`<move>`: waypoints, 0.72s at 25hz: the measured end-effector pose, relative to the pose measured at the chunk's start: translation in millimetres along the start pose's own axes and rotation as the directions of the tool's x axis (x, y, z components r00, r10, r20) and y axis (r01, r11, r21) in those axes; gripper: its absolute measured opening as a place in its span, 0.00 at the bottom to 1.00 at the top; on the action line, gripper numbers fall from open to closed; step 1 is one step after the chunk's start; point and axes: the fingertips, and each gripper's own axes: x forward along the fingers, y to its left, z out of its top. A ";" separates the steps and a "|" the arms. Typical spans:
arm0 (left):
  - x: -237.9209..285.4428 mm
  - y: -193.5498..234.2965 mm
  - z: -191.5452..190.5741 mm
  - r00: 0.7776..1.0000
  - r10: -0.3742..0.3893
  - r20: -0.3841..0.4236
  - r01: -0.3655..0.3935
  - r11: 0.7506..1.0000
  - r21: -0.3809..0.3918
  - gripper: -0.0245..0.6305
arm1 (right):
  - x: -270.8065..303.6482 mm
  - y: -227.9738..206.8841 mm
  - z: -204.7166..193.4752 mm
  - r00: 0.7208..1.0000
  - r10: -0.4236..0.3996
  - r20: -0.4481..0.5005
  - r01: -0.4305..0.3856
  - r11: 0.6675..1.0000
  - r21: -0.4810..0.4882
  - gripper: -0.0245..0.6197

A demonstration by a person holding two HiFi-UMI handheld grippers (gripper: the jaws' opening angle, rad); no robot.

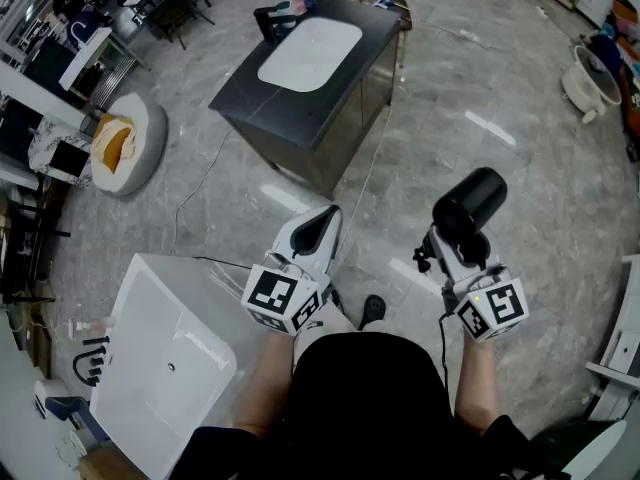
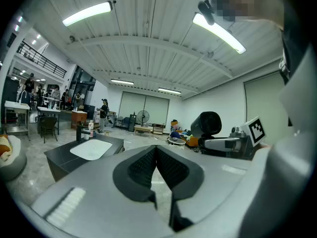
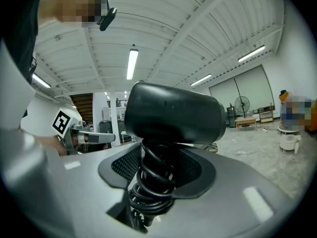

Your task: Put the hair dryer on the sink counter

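Out on the grey marble floor [image 1: 480, 78], well short of the sink counter [image 1: 245, 98], a person stands with both grippers held out in front, roughly level. The right gripper [image 1: 452, 240] is clamped on the hair dryer [image 1: 470, 206]. Its jaws press on either side of the handle, which has the black cord [image 3: 148, 182] wound round it in tight coils. The fat black barrel sits above the jaws. So the hair dryer is up in the air on the person's right side, well apart from the counter.

The left gripper [image 1: 322, 223] is beside it and carries nothing; its two dark pads meet at their tips.

The counter is a dark cabinet with a white basin [image 1: 310, 53] set into its top and a black faucet [image 1: 272, 20] at the basin's far edge. A white tub [image 1: 150, 368] stands on the floor near the person's left side.
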 end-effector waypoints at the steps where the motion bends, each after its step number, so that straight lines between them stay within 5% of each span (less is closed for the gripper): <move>1: -3.5 -6.1 0.6 1.000 -0.001 0.002 0.001 1.000 0.000 0.04 | -5.6 2.2 2.6 1.000 0.003 0.003 -0.003 1.000 -0.007 0.36; 18: -44.9 -41.6 0.7 0.999 0.030 0.023 -0.030 1.000 -0.003 0.04 | -27.9 54.2 11.5 0.991 0.133 0.020 -0.133 0.991 -0.021 0.36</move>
